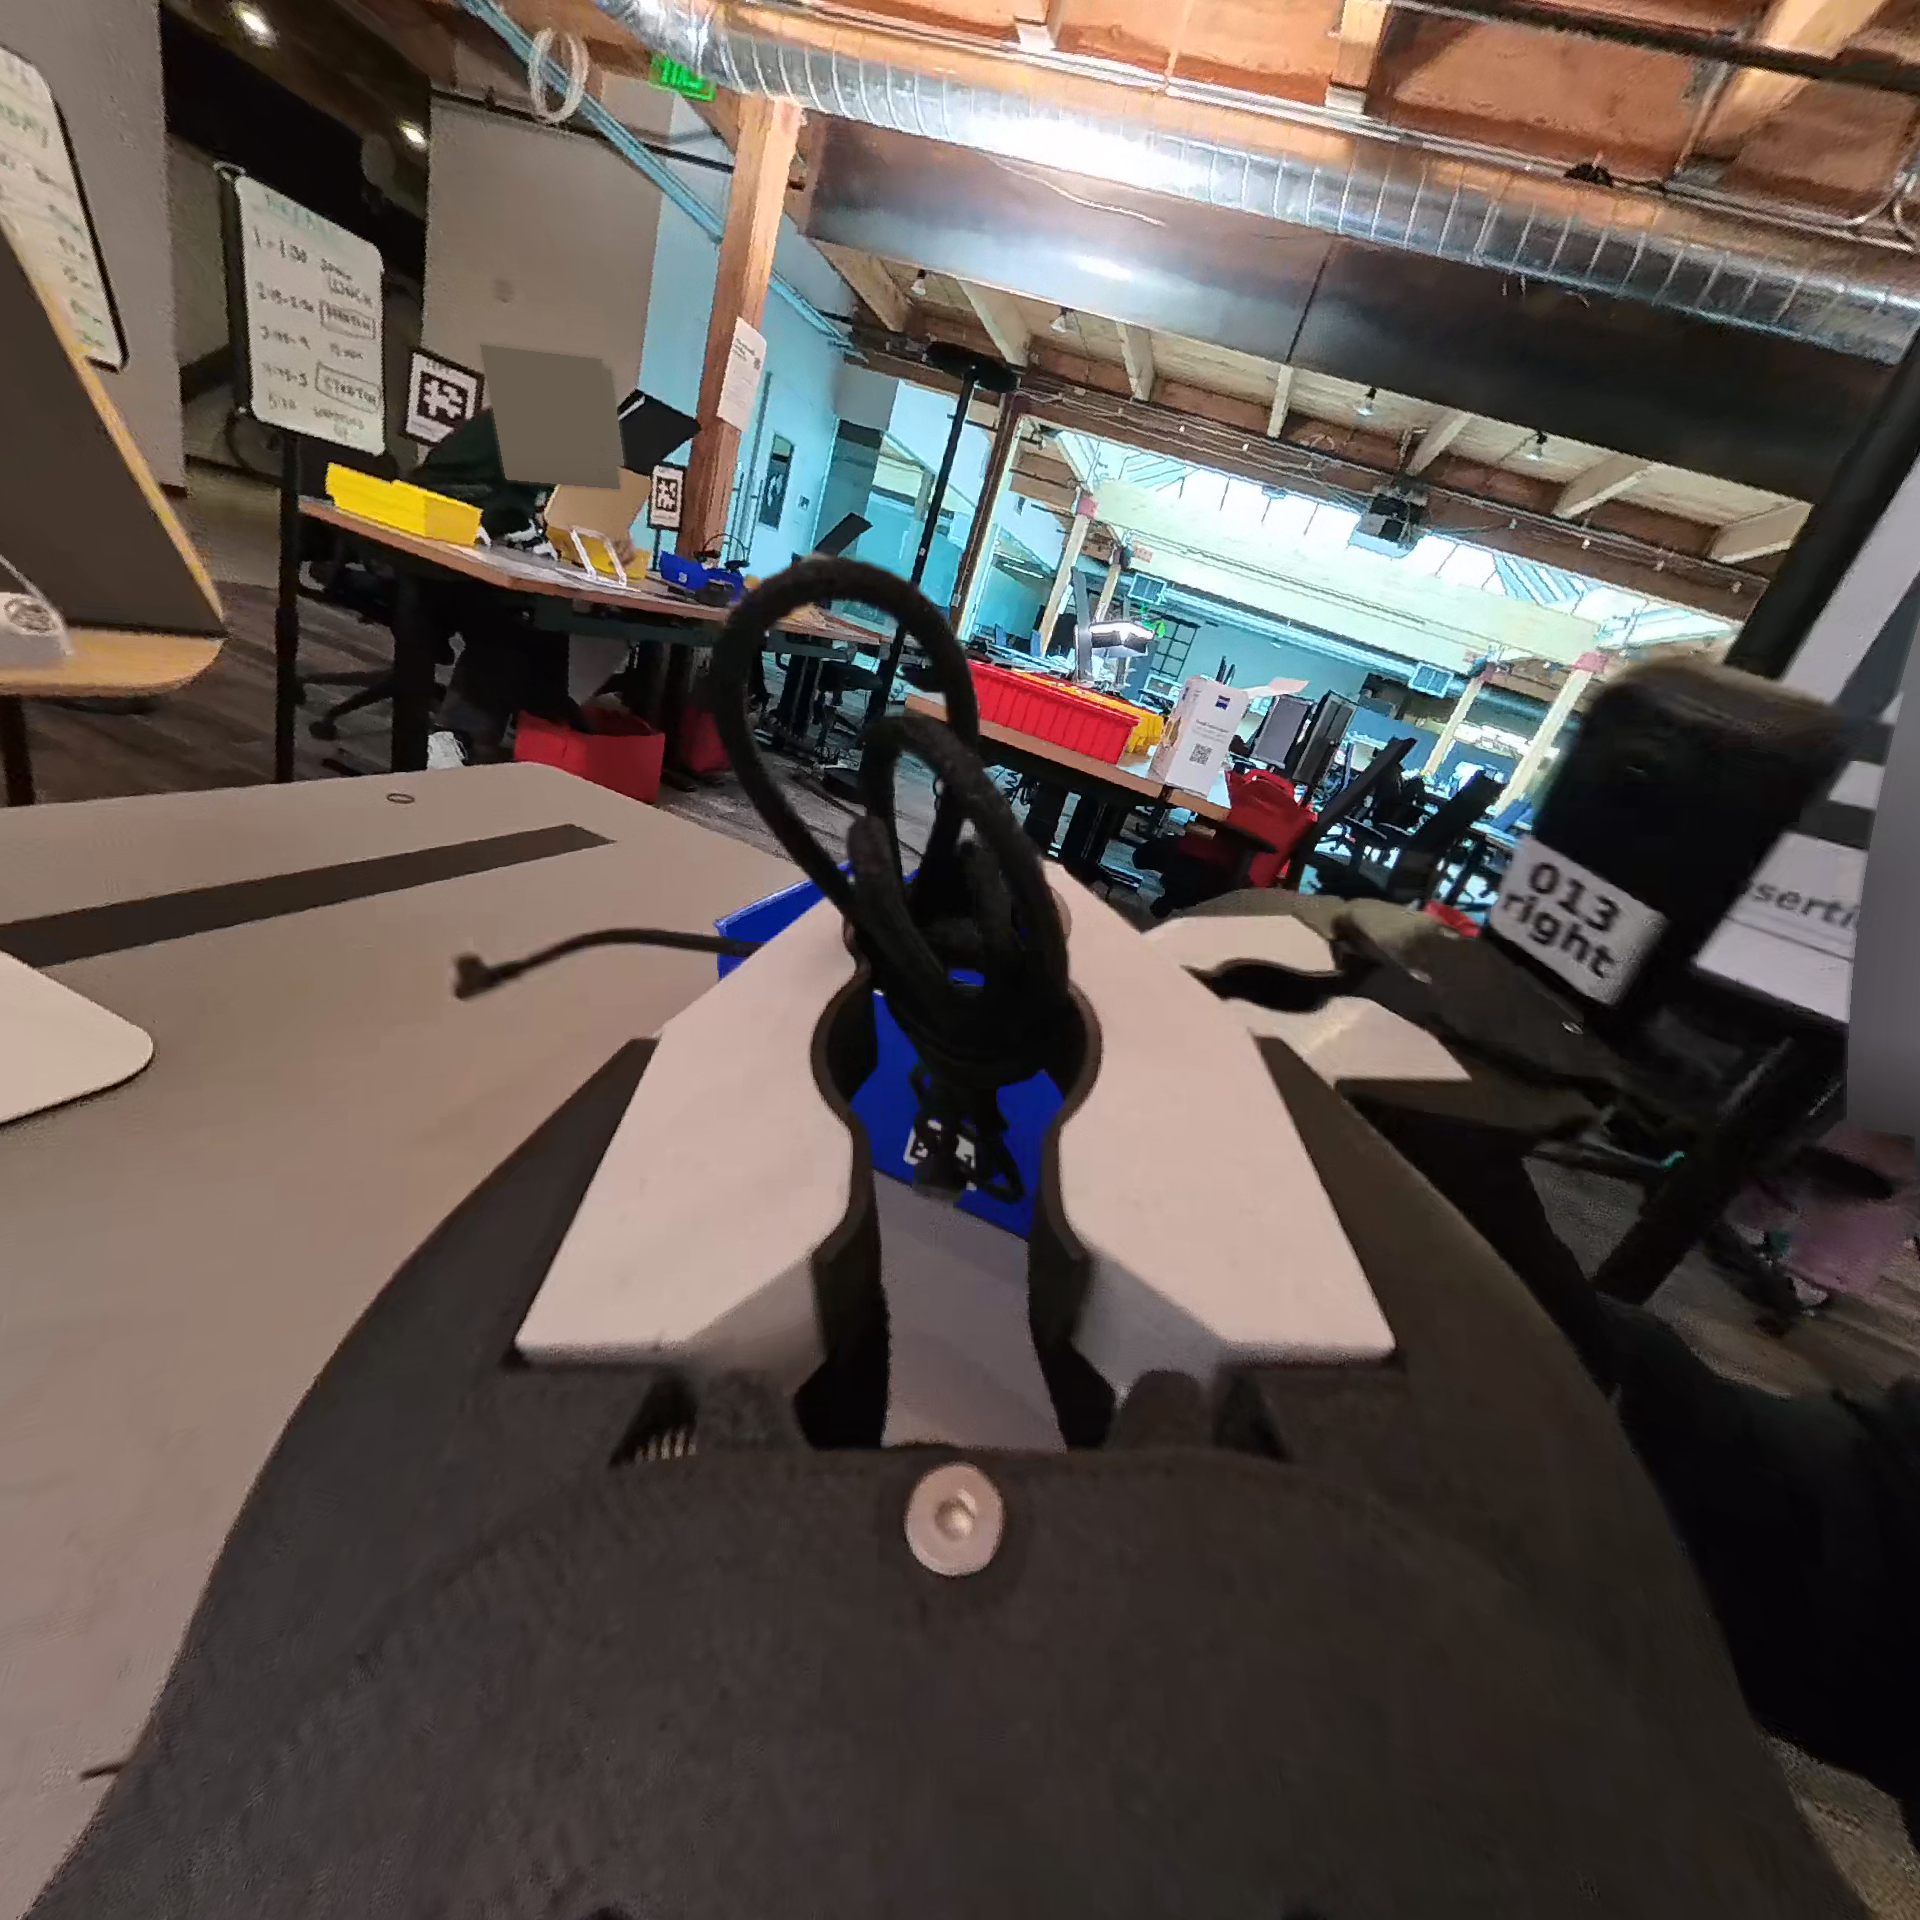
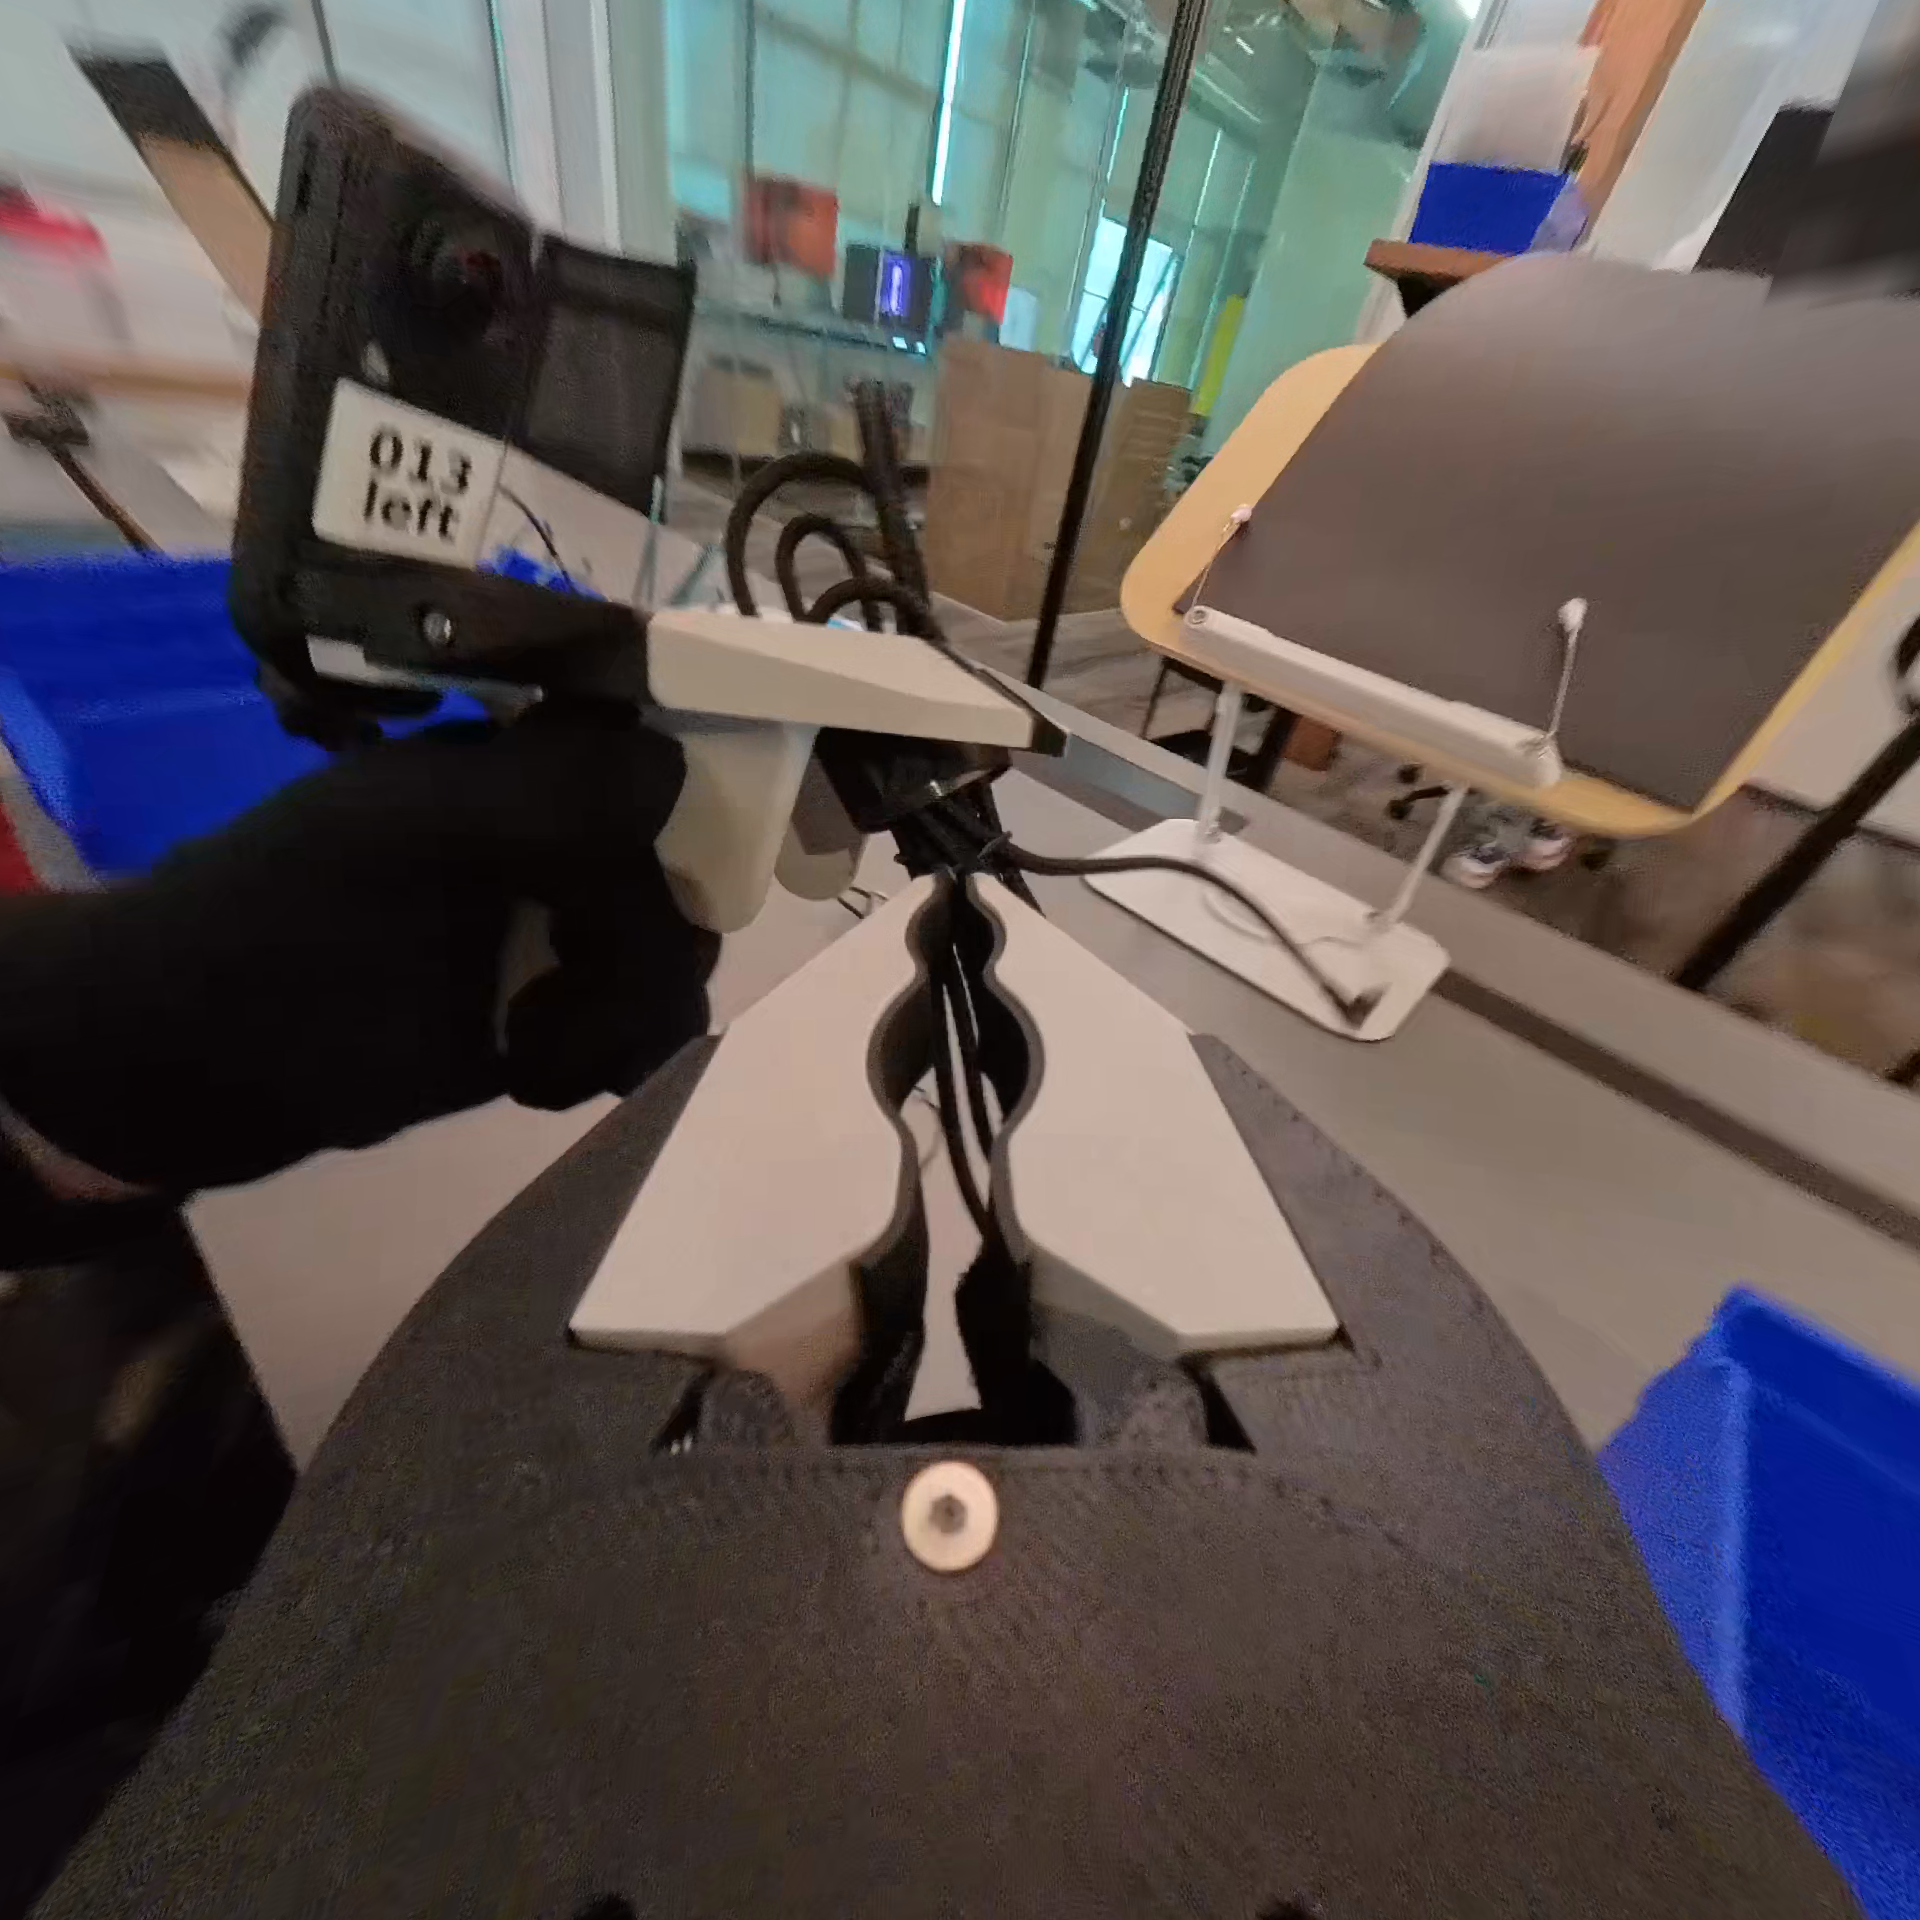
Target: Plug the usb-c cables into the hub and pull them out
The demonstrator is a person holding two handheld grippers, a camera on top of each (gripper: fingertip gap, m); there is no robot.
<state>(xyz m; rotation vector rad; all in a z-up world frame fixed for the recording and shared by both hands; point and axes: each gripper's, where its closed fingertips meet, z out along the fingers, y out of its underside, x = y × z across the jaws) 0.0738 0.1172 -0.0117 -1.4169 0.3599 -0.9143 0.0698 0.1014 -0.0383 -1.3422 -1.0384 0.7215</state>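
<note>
The left tool (image 1: 951, 1039) was clenched on a coiled bundle of black cables (image 1: 940, 831), whose loops rose above its pale fingers (image 1: 727, 1122). A single cable end (image 1: 473, 975) stuck out to the left, hanging free above the grey bench (image 1: 312, 1091). Behind the fingers lay a blue bin (image 1: 774, 920), partly hidden.

In the right wrist view the left tool (image 2: 914, 748) showed side-on, held by a black-gloved hand (image 2: 416, 914), with the bundle (image 2: 831, 551) pinched at its tip and strands trailing down. The right tool (image 2: 954, 935) was closed on those trailing strands (image 2: 961, 1039), just below the left tool's grip; motion blur made it hard to say how many strands it grasped. One loose cable (image 2: 1195, 883) ran from the bundle toward the white base of a stand (image 2: 1278, 935) carrying a tilted dark board (image 2: 1610, 520). A blue bin (image 2: 1787, 1507) sat at the lower right.
</note>
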